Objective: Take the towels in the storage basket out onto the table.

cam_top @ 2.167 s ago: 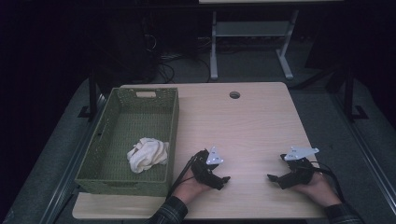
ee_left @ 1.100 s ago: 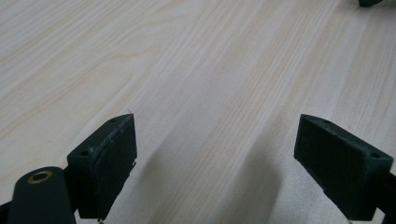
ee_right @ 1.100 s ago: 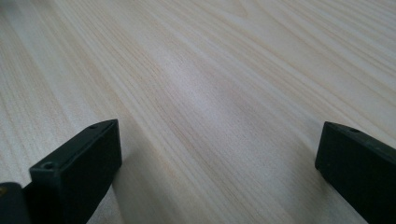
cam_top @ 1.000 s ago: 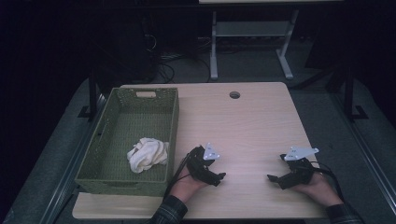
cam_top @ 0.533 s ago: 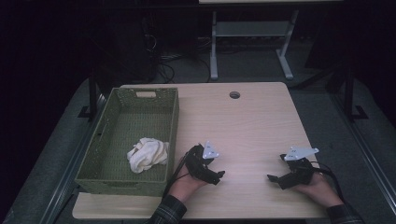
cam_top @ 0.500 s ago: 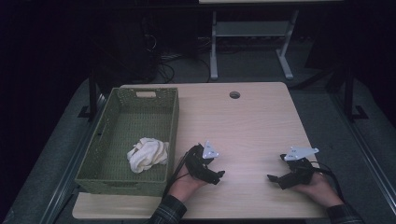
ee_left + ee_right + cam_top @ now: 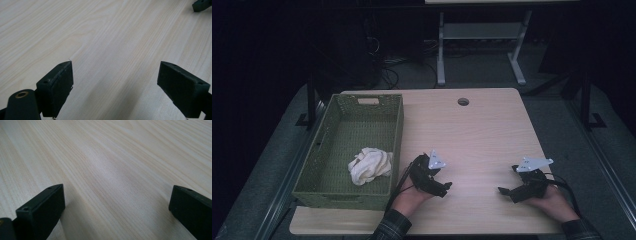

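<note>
High view puts the white cloth [image 7: 370,165] crumpled in the near end of the green basket [image 7: 398,131], lying on the woven floor close to the right-hand wall. It is the thing nearest my left gripper [image 7: 443,188], which sits on the counter [image 7: 482,130] just outside that wall, pointing rightwards, away from the cloth. My right gripper [image 7: 508,193] rests well apart from it near the counter's front right, aimed back towards the left one.

Left gripper view shows my left jaws spread wide over bare wood, nothing between them, with the tip of the other gripper at the top right corner. Right gripper view shows the same: jaws wide apart, only wood grain ahead.

As I judge it, the risk lies in the basket wall. Swinging the left gripper round and over the rim while low could knock the wall and shove the light basket towards the counter edge. The cloth is loosely bunched, so a shallow pinch may catch one fold and let the rest drag or snag on the weave.
</note>
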Demonstrator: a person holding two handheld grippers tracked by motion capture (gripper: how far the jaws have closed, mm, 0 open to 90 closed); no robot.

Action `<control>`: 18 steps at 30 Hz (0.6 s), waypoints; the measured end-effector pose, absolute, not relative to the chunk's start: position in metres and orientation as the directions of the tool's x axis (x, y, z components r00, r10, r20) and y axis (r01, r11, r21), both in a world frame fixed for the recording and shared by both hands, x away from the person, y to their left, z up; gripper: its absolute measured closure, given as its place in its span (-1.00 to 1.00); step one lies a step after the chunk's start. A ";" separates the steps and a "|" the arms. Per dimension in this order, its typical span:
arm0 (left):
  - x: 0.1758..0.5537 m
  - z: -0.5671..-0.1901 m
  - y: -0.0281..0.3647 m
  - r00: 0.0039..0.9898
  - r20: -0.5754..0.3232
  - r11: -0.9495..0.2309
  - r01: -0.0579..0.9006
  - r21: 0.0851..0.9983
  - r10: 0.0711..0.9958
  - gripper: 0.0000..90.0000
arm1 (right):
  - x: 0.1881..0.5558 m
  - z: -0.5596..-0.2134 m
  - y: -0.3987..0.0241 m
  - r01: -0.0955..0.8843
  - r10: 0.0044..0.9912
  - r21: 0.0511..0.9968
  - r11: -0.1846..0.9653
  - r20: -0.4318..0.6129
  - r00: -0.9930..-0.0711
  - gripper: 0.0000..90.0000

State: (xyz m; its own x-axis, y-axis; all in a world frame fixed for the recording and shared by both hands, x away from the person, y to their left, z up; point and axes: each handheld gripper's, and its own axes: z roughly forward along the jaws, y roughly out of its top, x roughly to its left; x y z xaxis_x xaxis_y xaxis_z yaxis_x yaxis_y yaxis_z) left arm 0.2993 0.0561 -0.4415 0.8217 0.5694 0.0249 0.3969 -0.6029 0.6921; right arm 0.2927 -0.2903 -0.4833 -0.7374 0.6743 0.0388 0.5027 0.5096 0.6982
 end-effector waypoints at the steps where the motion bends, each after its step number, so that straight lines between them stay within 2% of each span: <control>1: 0.299 -0.441 0.057 0.818 0.020 -0.597 0.403 0.694 0.575 -0.72 | 0.293 -0.483 -0.290 0.503 0.674 0.698 0.510 0.039 -0.737 -1.00; 18: 0.300 -0.426 0.060 0.818 0.011 -0.577 0.396 0.714 0.575 -0.72 | 0.293 -0.483 -0.290 0.503 0.674 0.698 0.510 0.039 -0.738 -1.00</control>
State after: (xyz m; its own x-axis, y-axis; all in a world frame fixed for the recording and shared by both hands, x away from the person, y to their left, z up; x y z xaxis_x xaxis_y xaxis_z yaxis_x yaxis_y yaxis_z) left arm 0.2998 0.0595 -0.4260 0.8179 0.5753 0.0115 0.3961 -0.5774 0.7140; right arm 0.2927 -0.2903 -0.4833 -0.7376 0.6741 0.0386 0.5025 0.5099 0.6982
